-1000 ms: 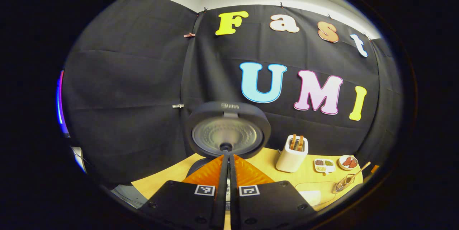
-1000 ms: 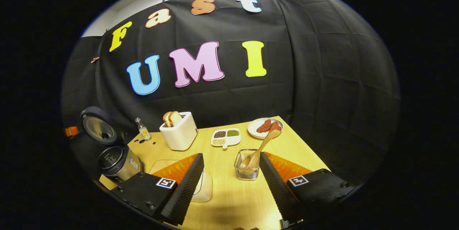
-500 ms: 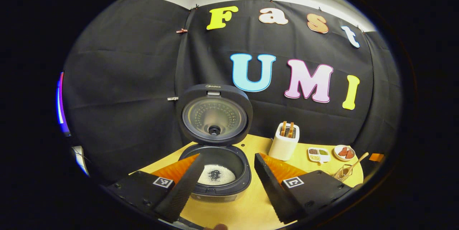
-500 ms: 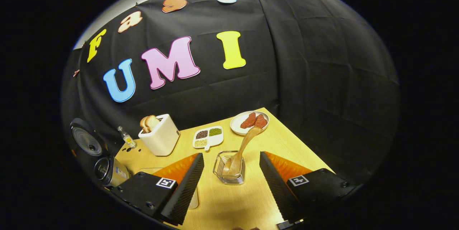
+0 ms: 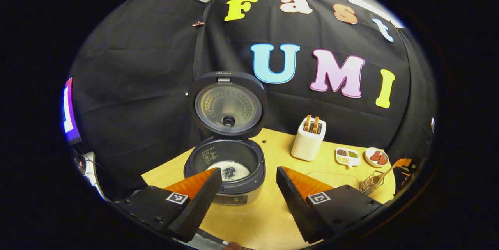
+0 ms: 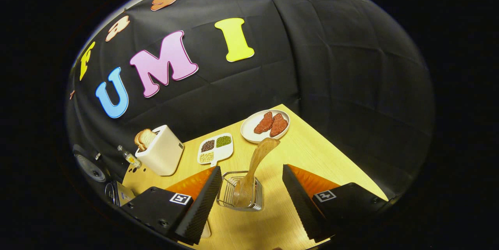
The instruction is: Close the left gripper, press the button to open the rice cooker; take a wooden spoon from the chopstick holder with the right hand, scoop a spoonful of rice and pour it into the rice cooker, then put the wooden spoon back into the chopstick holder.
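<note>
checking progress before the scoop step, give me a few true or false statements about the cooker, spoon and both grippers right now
1. The rice cooker has its lid standing open. True.
2. The wooden spoon is clamped in the right gripper. False: it stands in the chopstick holder, and the fingers are spread on either side without touching it.
3. The left gripper is shut. False: its fingers are wide apart.
4. There is white rice inside the cooker pot. True.
5. The toaster is empty. False: bread slices stick out of its top.
</note>
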Motion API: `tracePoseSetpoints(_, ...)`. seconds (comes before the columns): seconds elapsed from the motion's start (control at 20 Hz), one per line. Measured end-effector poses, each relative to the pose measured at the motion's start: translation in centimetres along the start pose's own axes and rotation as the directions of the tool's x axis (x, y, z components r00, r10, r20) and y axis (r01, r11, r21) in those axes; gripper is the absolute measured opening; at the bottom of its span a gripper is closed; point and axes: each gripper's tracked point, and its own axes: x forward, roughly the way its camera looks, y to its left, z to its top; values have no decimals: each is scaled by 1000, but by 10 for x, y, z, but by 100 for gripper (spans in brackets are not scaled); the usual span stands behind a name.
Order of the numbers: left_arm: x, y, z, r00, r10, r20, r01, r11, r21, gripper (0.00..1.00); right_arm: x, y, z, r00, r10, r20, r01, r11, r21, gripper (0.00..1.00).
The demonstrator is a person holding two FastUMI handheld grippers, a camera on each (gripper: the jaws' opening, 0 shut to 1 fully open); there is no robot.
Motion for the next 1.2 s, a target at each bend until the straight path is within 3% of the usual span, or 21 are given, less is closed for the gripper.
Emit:
tracePoseSetpoints(0.6, -16, -30, -36, 996, 6, -92, -2, 999, 41, 95, 88, -2, -25, 993, 15, -117, -7, 997, 74, 96)
tracePoseSetpoints(0.75, -18, -39, -42, 994, 0, -113, 3, 1000, 21, 95, 94, -3, -24, 992, 2, -126, 13, 993, 117, 81)
tracePoseSetpoints(0.8, -20, -42, -46, 993, -7, -117, 9, 1000, 15, 96, 95, -6, -24, 993, -12, -121, 26, 993, 118, 66)
tracePoseSetpoints(0.85, -21, -45, -45, 993, -13, -115, 15, 1000, 14, 96, 95, -9, -22, 993, -20, -119, 34, 993, 115, 64)
tracePoseSetpoints(0.95, -23, -54, -45, 994, -18, -108, 21, 999, 30, 96, 91, -5, -21, 993, -11, -120, 26, 992, 122, 36)
tracePoseSetpoints(1.0, -25, -55, -43, 994, -21, -104, 25, 999, 38, 96, 88, -5, -17, 993, -9, -114, 23, 992, 127, 34)
tracePoseSetpoints(1.05, -26, -57, -45, 994, -25, -108, 30, 999, 41, 96, 81, -2, -14, 994, -8, -106, 21, 991, 129, 20)
tracePoseSetpoints(1.1, -28, -58, -45, 993, -26, -112, 30, 999, 35, 95, 85, 3, -15, 994, 11, -105, 3, 991, 133, 26)
tracePoseSetpoints(1.2, -29, -61, -43, 992, -41, -118, 41, 999, 1, 96, 78, 11, -9, 996, 30, -87, -19, 993, 120, 23)
